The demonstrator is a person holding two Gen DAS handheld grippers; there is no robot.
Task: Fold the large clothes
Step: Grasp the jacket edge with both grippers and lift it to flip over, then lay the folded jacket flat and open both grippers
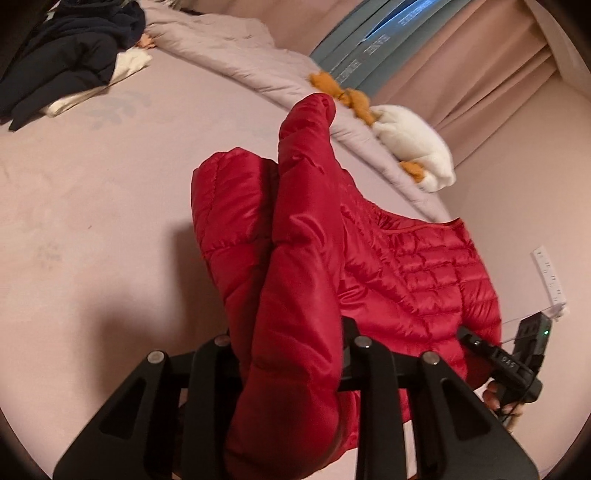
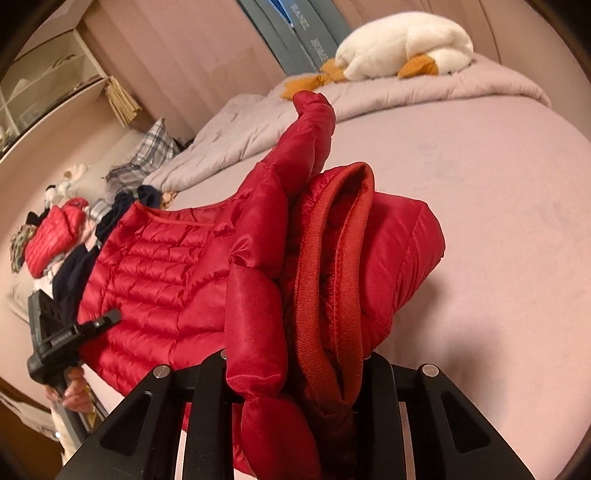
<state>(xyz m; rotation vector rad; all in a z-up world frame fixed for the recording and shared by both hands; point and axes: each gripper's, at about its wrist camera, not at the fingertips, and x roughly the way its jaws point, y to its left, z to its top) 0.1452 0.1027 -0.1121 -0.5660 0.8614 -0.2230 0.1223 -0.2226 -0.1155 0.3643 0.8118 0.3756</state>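
left gripper (image 1: 291,373) clamped on padded fold of red jacket (image 1: 413,273), right gripper (image 2: 295,384) clamped on bunched collar/hood end. so I've got it by both ends, strung between my hands, hanging just above pink bed (image 1: 92,229). long axis runs gripper to gripper, sleeve flopping up toward plush duck (image 2: 402,48). neither hand nearer really, my guess is next move brings both ends together. writing: blue panel (image 2: 306,29) behind duck has white letters, can't read them. other gripper body has label, too blurry.
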